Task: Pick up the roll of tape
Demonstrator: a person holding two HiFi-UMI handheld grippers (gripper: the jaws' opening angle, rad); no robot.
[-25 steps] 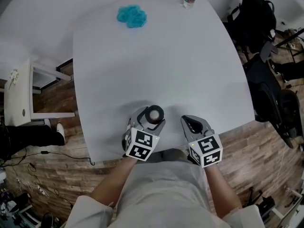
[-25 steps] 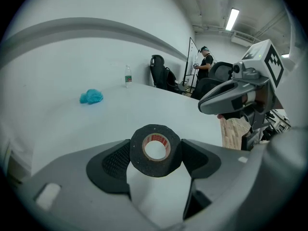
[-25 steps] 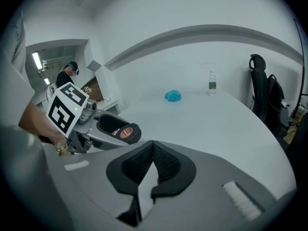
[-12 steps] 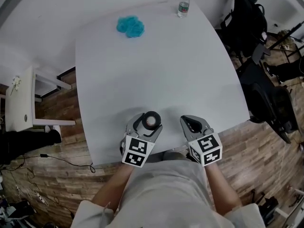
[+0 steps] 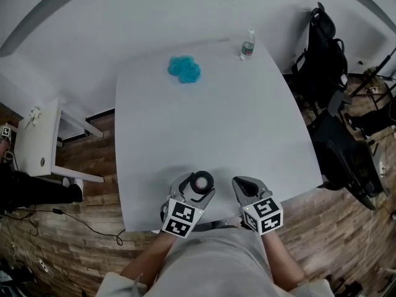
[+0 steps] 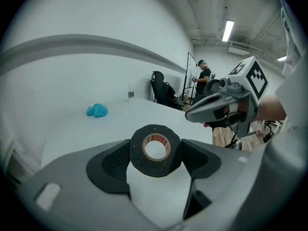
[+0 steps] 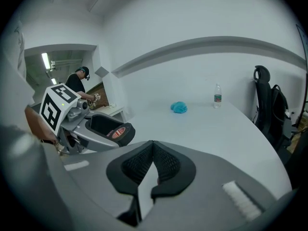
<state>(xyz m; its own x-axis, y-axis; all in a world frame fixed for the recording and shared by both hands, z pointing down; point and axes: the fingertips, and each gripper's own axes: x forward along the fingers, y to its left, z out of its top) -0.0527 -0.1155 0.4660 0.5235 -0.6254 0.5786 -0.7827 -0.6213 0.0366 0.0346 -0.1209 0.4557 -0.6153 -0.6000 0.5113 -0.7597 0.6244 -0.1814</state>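
Tape (image 6: 155, 169), a black roll with a reddish printed core, sits clamped between the two dark ribbed pads of the left gripper (image 5: 199, 184). The jaws stand wide, one pad pressing each side of the roll, and the core hole faces the camera. In the head view the roll lies low and centre in the frame, over the near edge of the white table (image 5: 210, 116).

Just to its right in that view is the right gripper (image 7: 152, 146), apart from the left one. Its jaws are closed, the pad tips meet, and nothing is between them. Both marker cubes sit near the bottom of the head view, with the person's forearms below them.

Farther up the frame, the tabletop is bare as far as a crumpled blue object (image 5: 184, 70) in the upper middle. A clear water bottle (image 5: 247, 46) stands upright at the far right corner.

Beyond the table a black chair (image 5: 325, 42) stands at the upper right. A small white side table (image 5: 37, 141) stands on the wood floor (image 5: 74, 228) at the left. In the left gripper view a person (image 6: 204, 76) stands in the background.
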